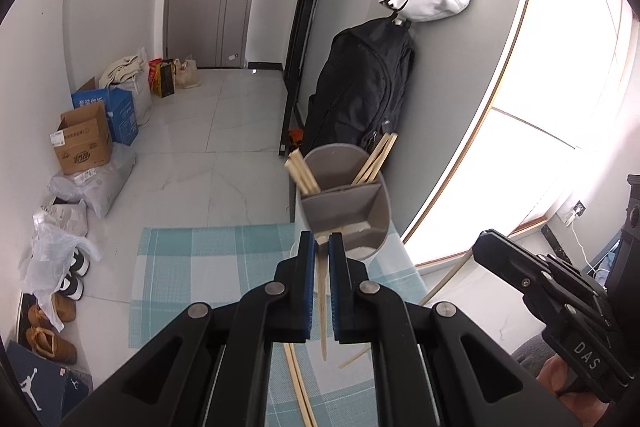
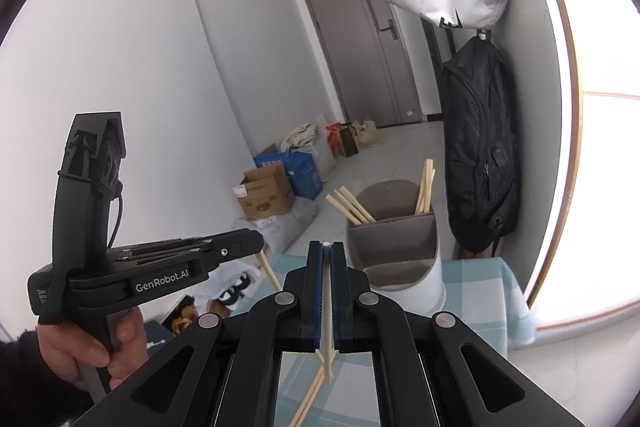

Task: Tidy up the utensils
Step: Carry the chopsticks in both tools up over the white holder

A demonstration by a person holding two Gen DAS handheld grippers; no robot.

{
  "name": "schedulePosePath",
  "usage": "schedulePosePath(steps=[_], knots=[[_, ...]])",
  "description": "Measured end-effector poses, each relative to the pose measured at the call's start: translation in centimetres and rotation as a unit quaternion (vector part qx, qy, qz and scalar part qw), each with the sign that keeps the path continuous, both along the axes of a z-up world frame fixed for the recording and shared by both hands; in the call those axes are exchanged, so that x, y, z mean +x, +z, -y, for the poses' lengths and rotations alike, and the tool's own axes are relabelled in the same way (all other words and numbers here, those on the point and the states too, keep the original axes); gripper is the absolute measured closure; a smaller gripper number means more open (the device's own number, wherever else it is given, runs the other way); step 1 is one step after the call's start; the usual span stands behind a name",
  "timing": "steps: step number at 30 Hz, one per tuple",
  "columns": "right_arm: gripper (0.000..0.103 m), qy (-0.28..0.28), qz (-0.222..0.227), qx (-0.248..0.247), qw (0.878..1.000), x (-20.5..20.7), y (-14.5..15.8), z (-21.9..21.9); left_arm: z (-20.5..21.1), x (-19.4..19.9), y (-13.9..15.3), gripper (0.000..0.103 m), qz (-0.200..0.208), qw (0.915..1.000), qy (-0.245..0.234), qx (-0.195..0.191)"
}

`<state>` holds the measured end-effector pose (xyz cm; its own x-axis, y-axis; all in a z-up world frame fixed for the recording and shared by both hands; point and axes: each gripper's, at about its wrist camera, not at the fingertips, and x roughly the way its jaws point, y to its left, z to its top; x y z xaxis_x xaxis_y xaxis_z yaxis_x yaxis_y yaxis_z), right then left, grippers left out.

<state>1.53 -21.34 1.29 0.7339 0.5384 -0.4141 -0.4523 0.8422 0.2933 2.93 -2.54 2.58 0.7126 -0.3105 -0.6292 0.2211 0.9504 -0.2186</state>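
Well, the stage was a table under a pale blue-and-white checked woven cloth, and at its far edge stood the grey-and-white round plastic utensil holder with its divided compartments. Two bunches of light wooden chopsticks already leaned out of the holder's rear sections, one fanning left, the other tilted right, so a fair share of the sorting looked done.

Up front, the left gripper had its blue-padded jaws clamped tight on a single pale wooden chopstick, gripped near its thick end with the thin end hanging down over the cloth. The right gripper matched it, jaws pinched on its own slim wooden chopstick, its blunt end poking just above the pads. Both were held clear of the table, just short of the holder, neither over a compartment yet.

And there was more to come: a few loose chopsticks lay on the cloth below the grippers. By my reckoning the job sat past halfway, with two sticks in hand to drop in and the stragglers to collect.
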Motion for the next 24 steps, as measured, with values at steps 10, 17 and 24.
schedulePosePath(steps=[10, 17, 24], knots=[[0.100, -0.014, 0.013, 0.006, 1.000, 3.2, 4.6, 1.4, 0.5, 2.5, 3.7, 0.100, 0.010, 0.9998, -0.014, -0.014], [0.100, -0.024, 0.028, 0.008, 0.999, 6.0, 8.0, 1.9, 0.2, 4.9, 6.5, 0.100, 0.022, 0.9991, -0.006, -0.035], [0.100, -0.032, 0.036, 0.004, 0.999, 9.1, 10.4, 1.6, 0.1, 7.5, 8.1, 0.100, 0.040, 0.9980, -0.004, -0.049]])
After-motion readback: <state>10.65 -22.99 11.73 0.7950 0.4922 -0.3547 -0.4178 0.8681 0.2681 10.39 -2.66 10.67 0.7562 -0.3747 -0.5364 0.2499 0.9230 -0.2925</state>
